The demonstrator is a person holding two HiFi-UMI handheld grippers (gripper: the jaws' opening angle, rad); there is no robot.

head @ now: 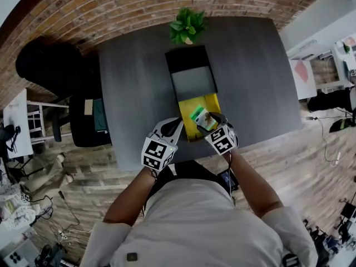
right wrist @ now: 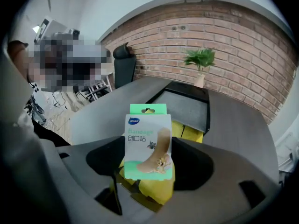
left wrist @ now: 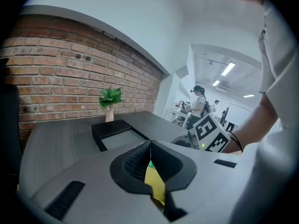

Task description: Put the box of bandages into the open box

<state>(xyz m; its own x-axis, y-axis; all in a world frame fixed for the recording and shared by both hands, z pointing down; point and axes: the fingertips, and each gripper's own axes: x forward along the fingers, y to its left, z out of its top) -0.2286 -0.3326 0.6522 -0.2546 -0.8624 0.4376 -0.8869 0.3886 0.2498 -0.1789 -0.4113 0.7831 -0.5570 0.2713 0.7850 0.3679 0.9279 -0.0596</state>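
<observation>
The right gripper (head: pixel 209 122) has its fingers (right wrist: pixel 194 164) closed narrow on the lower part of the box of bandages (right wrist: pixel 147 143). It holds the pack upright just above the yellow open box (head: pixel 210 103), which lies on the grey surface (head: pixel 133 93) at the edge nearest the person, with a black lid (head: pixel 192 74) beyond it. The left gripper (head: pixel 177 125) has its fingers (left wrist: pixel 133 164) pressed together on a thin yellow sheet, which looks like 1 wall or flap of the open box, though the view is too close to be sure. The 1st risk is the release: the pack is tall, light and gripped only low down. If let go at this height it could tip, strike the rim and land on the surface or fall off its near edge. The 2nd risk is the left hold: a pull on that thin card during the lowering could bend the flap or drag the open box out from under the pack. Lowering with the pack tilted could also catch a corner on the wall, and pressing on would crush the carton.
</observation>
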